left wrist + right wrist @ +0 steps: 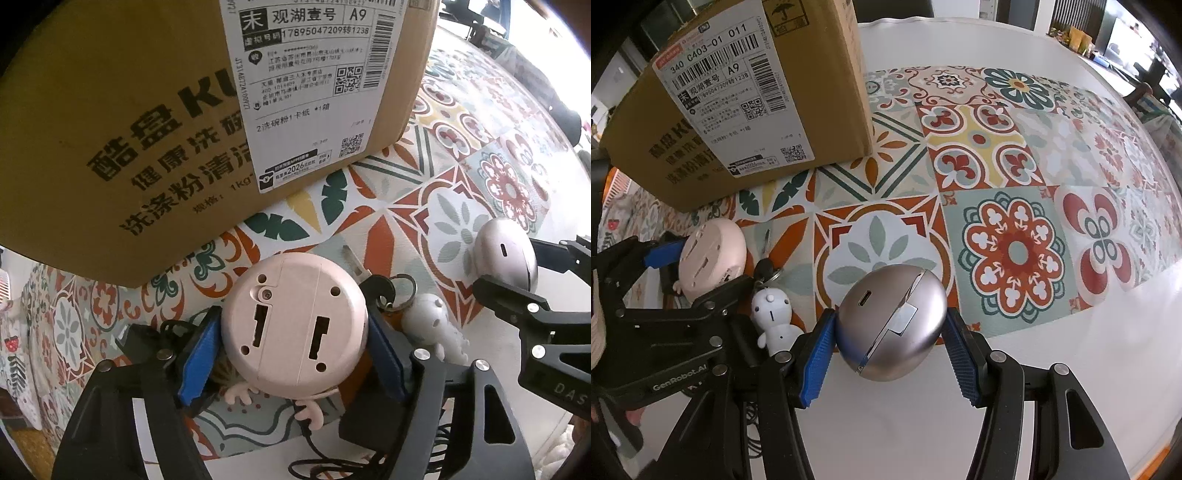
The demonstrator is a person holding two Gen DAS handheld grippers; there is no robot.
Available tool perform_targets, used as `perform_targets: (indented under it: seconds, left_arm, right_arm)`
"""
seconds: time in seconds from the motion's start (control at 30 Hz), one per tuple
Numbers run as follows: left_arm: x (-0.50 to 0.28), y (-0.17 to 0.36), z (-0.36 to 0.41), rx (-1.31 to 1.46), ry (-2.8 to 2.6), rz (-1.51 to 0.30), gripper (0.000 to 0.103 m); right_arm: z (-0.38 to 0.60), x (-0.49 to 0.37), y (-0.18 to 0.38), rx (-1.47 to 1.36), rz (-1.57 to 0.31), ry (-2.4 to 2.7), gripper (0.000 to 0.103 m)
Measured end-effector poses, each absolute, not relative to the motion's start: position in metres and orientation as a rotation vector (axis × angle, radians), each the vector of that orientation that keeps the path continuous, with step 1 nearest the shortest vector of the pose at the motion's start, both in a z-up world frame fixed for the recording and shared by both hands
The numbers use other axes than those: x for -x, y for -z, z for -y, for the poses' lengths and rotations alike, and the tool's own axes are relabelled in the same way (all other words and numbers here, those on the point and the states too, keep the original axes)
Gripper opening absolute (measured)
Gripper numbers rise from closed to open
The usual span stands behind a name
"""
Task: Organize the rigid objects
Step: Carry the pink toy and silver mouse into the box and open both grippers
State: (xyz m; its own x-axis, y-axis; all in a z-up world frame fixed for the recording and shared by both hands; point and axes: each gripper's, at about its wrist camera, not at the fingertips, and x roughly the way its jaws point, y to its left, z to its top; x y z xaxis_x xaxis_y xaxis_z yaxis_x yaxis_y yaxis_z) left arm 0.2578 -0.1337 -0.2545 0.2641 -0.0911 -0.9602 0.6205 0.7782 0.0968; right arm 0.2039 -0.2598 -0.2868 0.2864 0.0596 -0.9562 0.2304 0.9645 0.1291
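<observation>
Two tongs: left (pixel 293 332) pinching pink device (pixel 295 321) | right (pixel 890 328) pinching silver case (pixel 892 321) | one box (pixel 129 110)

The cardboard box (pixel 129 122) carries a white shipping label (pixel 314 85) reading "观湖壹号", "A9", "17895047209转1238" and "2洗碗粉1卡纸 *1箱"; its side reads "健康洗". "GenRobot.AI" is printed on the left gripper (pixel 713 266).

Bright daylight from the far side overexposes the tabletop (pixel 960 44); fisheye edges bend and darken.

Cardboard box (pixel 738 110) ahead-left; mat (pixel 1015 155) rightward open
</observation>
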Motion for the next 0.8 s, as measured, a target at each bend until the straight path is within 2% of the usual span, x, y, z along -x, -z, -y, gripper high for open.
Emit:
perform_targets:
  seconds: [0.2,0.8]
  left_arm:
    - [-0.257,0.259,0.13,-0.483,0.509,-1.221,0.074]
    - [-0.217,0.201,0.074,-0.316,0.371,-1.138,0.074]
  right_arm:
    - [0.257,-0.203,0.286,-0.256,-1.271,0.109,0.058]
    - [0.246,-0.187,0.238,-0.23,-1.187,0.059,0.058]
